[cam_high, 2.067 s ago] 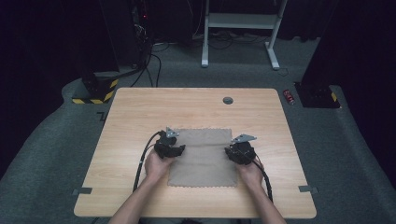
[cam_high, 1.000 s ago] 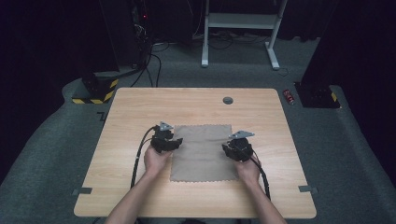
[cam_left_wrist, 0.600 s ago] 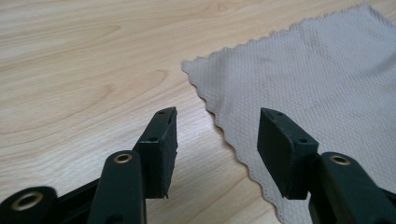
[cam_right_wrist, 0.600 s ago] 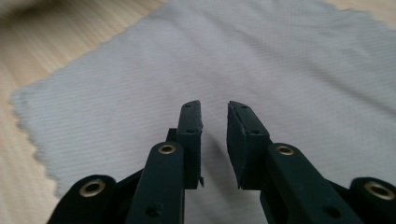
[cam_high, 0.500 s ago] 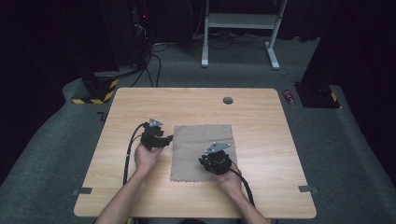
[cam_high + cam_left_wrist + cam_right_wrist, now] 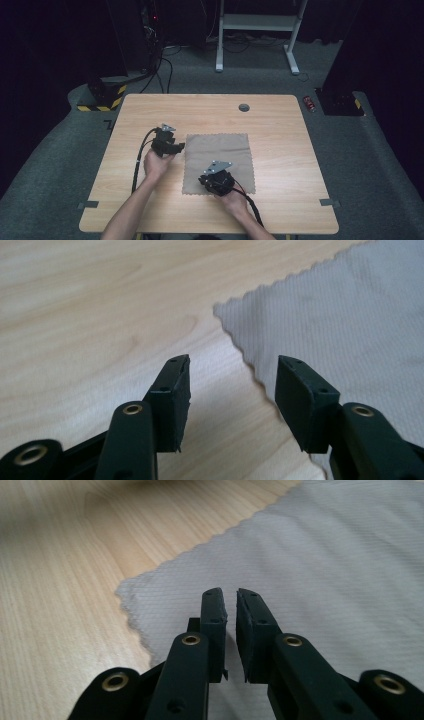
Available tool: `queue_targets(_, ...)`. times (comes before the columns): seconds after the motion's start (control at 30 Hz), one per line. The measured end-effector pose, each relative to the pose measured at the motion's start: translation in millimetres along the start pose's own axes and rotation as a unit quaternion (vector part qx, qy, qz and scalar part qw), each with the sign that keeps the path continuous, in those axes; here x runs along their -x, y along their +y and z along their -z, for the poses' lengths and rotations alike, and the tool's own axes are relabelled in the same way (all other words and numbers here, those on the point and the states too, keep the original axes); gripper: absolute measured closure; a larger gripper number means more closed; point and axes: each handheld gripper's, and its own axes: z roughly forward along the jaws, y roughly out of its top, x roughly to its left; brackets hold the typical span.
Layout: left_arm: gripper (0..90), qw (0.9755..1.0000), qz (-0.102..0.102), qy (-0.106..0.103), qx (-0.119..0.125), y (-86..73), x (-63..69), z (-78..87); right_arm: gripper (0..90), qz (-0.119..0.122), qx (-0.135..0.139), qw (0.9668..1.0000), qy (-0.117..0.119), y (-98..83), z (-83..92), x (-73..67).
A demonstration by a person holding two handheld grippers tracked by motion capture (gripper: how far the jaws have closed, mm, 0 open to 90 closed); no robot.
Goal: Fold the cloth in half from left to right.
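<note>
Tools over a tan cloth on the worktop, left one apart, right one nearly together.

Left tool (image 6: 232,385) hangs with its jaws apart and nothing between them, just off the cloth's (image 6: 220,155) scalloped 9 o'clock edge, near its far corner; the right tool (image 6: 230,615) sits above the cloth near its 7 o'clock corner, its jaws having just been closing to a thin gap, and whether any fabric is pinched there cannot be told, since the tips hide it. From above, the right hand (image 6: 235,200) covers part of the cloth's near edge, and the forearms are cut off at the bottom. A small red can (image 6: 310,103) lies on the floor at 2 o'clock, its label too small to read. The worktop (image 6: 280,130) bears no readable writing.
</note>
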Motion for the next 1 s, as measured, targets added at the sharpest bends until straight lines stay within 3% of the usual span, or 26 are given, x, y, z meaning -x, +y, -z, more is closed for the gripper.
queue_targets(0.07,48.8,1.0,0.005,0.001,0.005,5.6,-1.3,-0.8,80.7,0.002,-0.001,1.0,0.003,0.6,-2.5,-5.5)
queue_targets(0.3,48.9,0.9996,0.024,0.003,-0.017,14.6,-9.1,-16.5,78.2,0.016,0.0,0.9998,0.01,3.9,-9.4,-22.7)
queue_targets(0.4,48.5,0.9993,0.019,0.012,-0.031,17.2,-7.8,-26.0,77.2,0.019,0.001,0.9997,0.013,5.3,-12.5,-28.9)
queue_targets(0.53,47.6,0.9994,0.017,0.017,-0.025,22.5,-5.2,-36.4,74.8,0.018,0.003,0.9997,0.018,6.3,-15.9,-35.6)
queue_targets(0.6,47.3,0.9991,0.01,0.021,-0.034,25.9,-1.3,-43.8,72.3,0.02,0.002,0.9995,0.026,7.3,-19.0,-42.1)
queue_targets(0.83,47.6,0.9989,0.013,0.032,-0.032,28.0,-1.8,-51.4,67.6,0.042,-0.006,0.9988,0.022,8.5,-24.9,-55.0)
queue_targets(1.0,48.0,0.9986,0.018,0.042,-0.028,27.7,-5.8,-53.1,69.8,0.057,-0.009,0.9983,0.012,8.2,-24.7,-60.1)
